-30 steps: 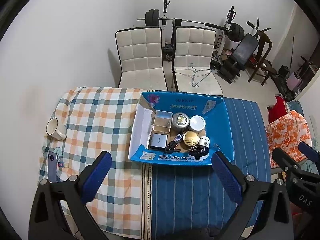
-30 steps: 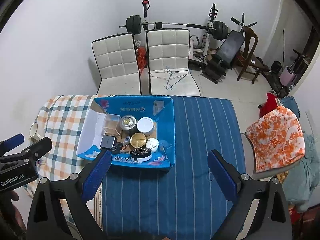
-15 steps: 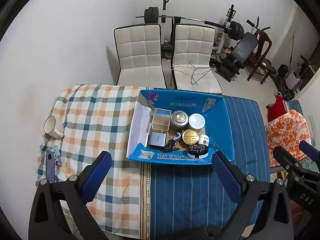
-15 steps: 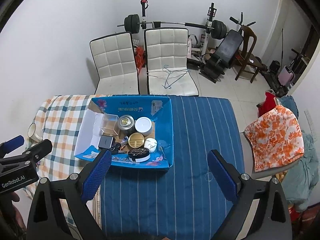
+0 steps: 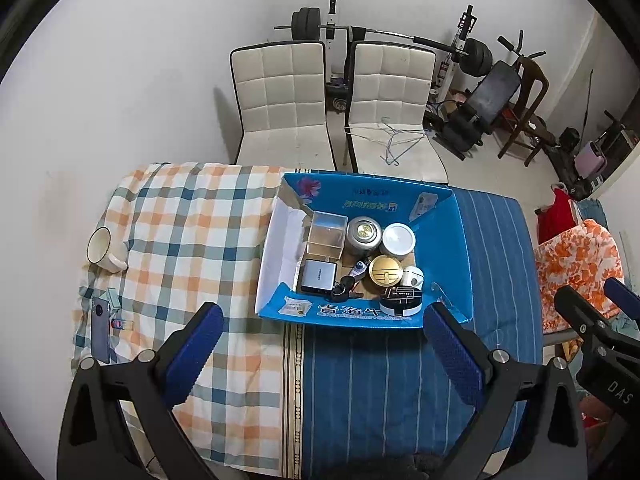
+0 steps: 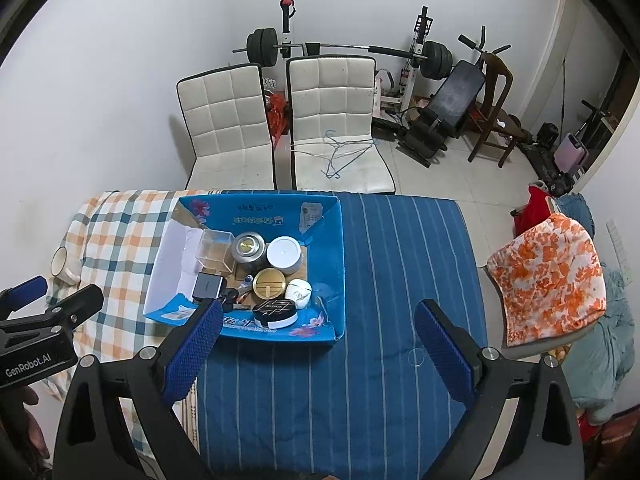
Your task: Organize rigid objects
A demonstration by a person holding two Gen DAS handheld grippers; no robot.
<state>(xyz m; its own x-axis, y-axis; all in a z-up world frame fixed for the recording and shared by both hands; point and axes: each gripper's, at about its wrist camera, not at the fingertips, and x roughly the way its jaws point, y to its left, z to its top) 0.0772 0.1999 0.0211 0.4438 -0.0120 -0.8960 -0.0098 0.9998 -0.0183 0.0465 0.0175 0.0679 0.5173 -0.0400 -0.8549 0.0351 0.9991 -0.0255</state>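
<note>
Both grippers high above the table, jaws spread wide and empty; task objects all sit in the blue box.

Table [image 5: 400,380]: checked cloth on the left half, blue striped cloth on the right, near edge cut off by the frame. Blue cardboard box [image 5: 460,248] at table centre, flaps folded out; its near flap hides the bases of the nearest items. Inside, far row: clear plastic box [image 5: 326,232], silver tin [image 5: 363,234], white-lidded jar [image 5: 398,239]. Near row: grey flat device [image 5: 318,276], dark keys, hard to resolve [image 5: 346,284], gold-lidded tin [image 5: 385,270], small white item, unclear [image 5: 412,278], black-lidded round case [image 5: 401,299]. Left gripper [image 5: 320,354] and right gripper [image 6: 316,350] touch nothing. Mug [image 5: 102,249] and phone [image 5: 100,330] lie at the table's left edge.
</note>
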